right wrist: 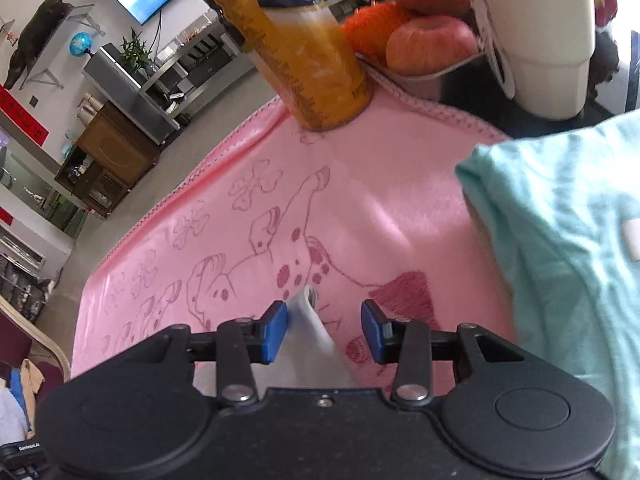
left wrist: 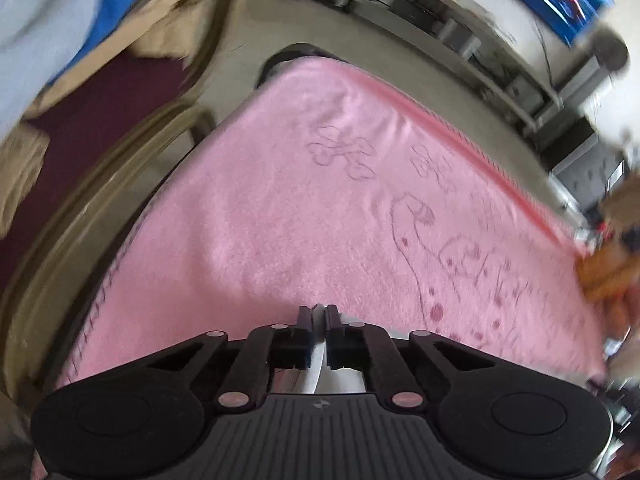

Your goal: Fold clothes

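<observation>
A pink towel (left wrist: 304, 216) with dog and flower drawings lies flat over the table, also filling the right wrist view (right wrist: 248, 240). My left gripper (left wrist: 319, 314) is shut on a thin edge of pale grey-white cloth (left wrist: 318, 364), just above the towel's near side. My right gripper (right wrist: 325, 332) is open, and a corner of grey-white cloth (right wrist: 310, 344) rises between its blue pads (right wrist: 276, 332), close to the left one. A teal garment (right wrist: 568, 248) lies on the towel to the right of that gripper.
A tall yellow canister (right wrist: 308, 52) stands on the towel's far edge. Behind it are a tray of orange and red fruit (right wrist: 424, 36) and a white container (right wrist: 536, 28). A wooden chair (left wrist: 100, 184) stands left of the table, and the floor (right wrist: 180, 168) and shelves (right wrist: 132, 76) lie beyond it.
</observation>
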A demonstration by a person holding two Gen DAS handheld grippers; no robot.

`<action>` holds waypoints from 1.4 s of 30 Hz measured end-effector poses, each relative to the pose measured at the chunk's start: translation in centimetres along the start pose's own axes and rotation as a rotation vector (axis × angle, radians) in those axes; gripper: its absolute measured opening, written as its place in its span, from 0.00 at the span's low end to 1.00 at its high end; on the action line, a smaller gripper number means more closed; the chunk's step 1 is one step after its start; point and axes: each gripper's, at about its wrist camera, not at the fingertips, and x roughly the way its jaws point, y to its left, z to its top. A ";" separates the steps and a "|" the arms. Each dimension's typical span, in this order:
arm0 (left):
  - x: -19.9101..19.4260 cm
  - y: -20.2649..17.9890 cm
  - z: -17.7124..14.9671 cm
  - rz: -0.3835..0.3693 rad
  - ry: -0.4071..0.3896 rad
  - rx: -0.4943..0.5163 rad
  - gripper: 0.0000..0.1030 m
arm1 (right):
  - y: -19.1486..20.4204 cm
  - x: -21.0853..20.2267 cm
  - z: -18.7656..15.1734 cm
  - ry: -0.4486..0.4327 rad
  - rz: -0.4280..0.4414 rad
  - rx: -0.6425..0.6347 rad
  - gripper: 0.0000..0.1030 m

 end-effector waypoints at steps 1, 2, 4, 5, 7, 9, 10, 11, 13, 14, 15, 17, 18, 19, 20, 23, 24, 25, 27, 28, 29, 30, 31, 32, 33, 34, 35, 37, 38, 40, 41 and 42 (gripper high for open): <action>-0.1 0.5 0.0 -0.004 -0.006 -0.036 0.02 | -0.1 0.1 -0.1 0.000 0.008 0.007 0.37; -0.4 1.0 0.0 -0.004 -0.017 -0.073 0.02 | -0.1 0.2 -0.2 -0.001 0.013 0.011 0.22; -1.1 1.6 0.0 0.007 -0.051 -0.127 0.02 | 0.0 0.3 -0.3 0.001 0.002 0.000 0.03; -1.5 1.9 -0.1 0.014 -0.072 -0.155 0.02 | 0.1 0.1 -0.4 -0.011 -0.016 -0.008 0.02; -2.2 2.2 -0.2 0.036 -0.109 -0.190 0.02 | 0.2 -0.4 -0.3 -0.044 -0.033 -0.009 0.02; -3.1 2.0 -0.2 0.127 -0.179 -0.182 0.00 | -0.2 -0.8 -0.1 -0.056 -0.026 0.027 0.04; -3.6 1.8 -0.1 0.177 -0.218 -0.162 0.00 | -0.5 -1.0 0.0 -0.064 -0.035 0.039 0.05; -4.0 1.6 0.0 0.184 -0.232 -0.146 0.02 | -0.7 -1.2 0.1 -0.072 -0.040 0.046 0.06; -4.6 1.2 0.0 0.168 -0.237 -0.117 0.06 | -1.2 -1.6 0.3 -0.083 -0.033 0.073 0.07; -4.8 0.9 0.0 0.152 -0.233 -0.104 0.10 | -1.5 -1.8 0.5 -0.090 -0.024 0.088 0.08; -4.9 0.5 -0.2 0.133 -0.225 -0.083 0.15 | -1.6 -2.2 0.6 -0.098 -0.008 0.107 0.12; -4.9 -0.4 -0.6 0.089 -0.201 -0.024 0.21 | -1.9 -2.9 0.8 -0.115 0.019 0.139 0.19; -4.8 -1.1 -0.9 0.066 -0.185 0.016 0.22 | -2.0 -3.2 1.0 -0.124 0.030 0.151 0.20; -4.7 -1.8 -1.2 0.043 -0.168 0.056 0.23 | -2.1 -3.5 1.1 -0.132 0.043 0.161 0.20; -4.5 -2.6 -1.6 0.026 -0.147 0.097 0.23 | -2.1 -3.8 1.2 -0.137 0.057 0.168 0.20; -3.5 -4.6 -2.8 -0.018 -0.080 0.217 0.23 | -1.8 -3.7 1.3 -0.116 0.122 0.175 0.20; -2.9 -4.8 -3.0 -0.006 -0.065 0.233 0.23 | -1.7 -3.2 1.4 -0.083 0.157 0.174 0.20; -2.4 -4.8 -3.2 0.011 -0.052 0.244 0.24 | -1.5 -2.4 1.3 -0.025 0.206 0.177 0.20; -1.3 -5.0 -3.5 0.046 -0.027 0.265 0.24 | -1.3 -0.6 1.1 0.087 0.281 0.182 0.20; -0.8 -5.1 -3.6 0.064 -0.014 0.276 0.24 | -1.6 -0.4 1.2 0.069 0.243 0.180 0.20; -0.3 -5.1 -3.8 0.081 -0.002 0.287 0.24 | -1.8 -0.3 1.4 0.052 0.204 0.177 0.20; 0.0 -4.6 -3.5 0.106 -0.013 0.268 0.23 | -2.1 -0.1 1.5 0.034 0.166 0.174 0.20; 0.2 -4.0 -3.1 0.133 -0.031 0.242 0.12 | -2.3 0.0 1.6 0.016 0.128 0.172 0.13; 0.1 -3.3 -2.7 0.155 -0.050 0.208 0.12 | -2.5 0.2 1.8 -0.001 0.089 0.169 0.02; 0.0 -2.6 -2.3 0.176 -0.070 0.171 0.12 | -2.8 0.4 1.9 -0.019 0.051 0.166 0.02; -0.4 -2.1 -2.2 0.215 -0.104 0.149 0.12 | -3.0 0.5 2.0 -0.037 0.013 0.164 0.09; -1.0 -2.0 -2.3 0.288 -0.140 0.156 0.12 | -3.3 0.2 2.2 -0.074 -0.043 0.159 0.16; -2.5 -1.9 -2.4 0.414 -0.202 0.182 0.14 | -4.0 -1.8 2.6 -0.142 -0.093 0.178 0.16; -3.7 -1.8 -2.6 0.398 -0.214 0.185 0.15 | -4.3 -2.9 2.7 -0.157 -0.069 0.209 0.16; -6.4 -1.7 -3.4 0.316 -0.237 0.178 0.24 | -4.8 -5.4 2.3 -0.162 0.058 0.302 0.18; -8.0 -1.6 -4.1 0.256 -0.252 0.169 0.25 | -4.7 -6.7 1.9 -0.157 0.131 0.323 0.22; -9.2 -1.6 -4.8 0.203 -0.262 0.168 0.28 | -4.6 -8.0 1.5 -0.152 0.204 0.343 0.25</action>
